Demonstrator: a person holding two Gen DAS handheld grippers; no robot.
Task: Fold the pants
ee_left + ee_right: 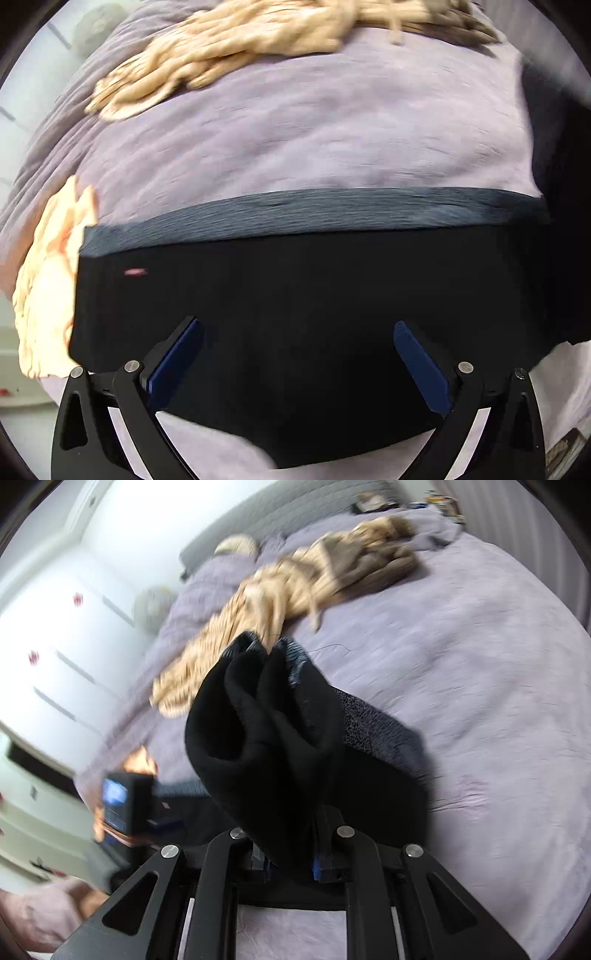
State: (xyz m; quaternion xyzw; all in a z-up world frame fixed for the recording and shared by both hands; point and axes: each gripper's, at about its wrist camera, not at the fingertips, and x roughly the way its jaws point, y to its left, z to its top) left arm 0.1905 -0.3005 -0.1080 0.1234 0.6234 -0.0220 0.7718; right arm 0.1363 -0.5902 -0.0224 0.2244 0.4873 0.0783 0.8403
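Black pants (280,738) hang bunched from your right gripper (295,864), clenched on the fabric, above a lilac bed (480,683). Your left gripper (299,365) stands released over their flat part. That small pinch could slip, dropping the fold onto tan clothes (258,602).

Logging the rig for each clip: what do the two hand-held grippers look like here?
Both match: the left hand-held gripper and right hand-held gripper have matte black linkage arms with triangular cut-outs, round silver pivot pins and dark blue finger pads. No cables or sleeves show.
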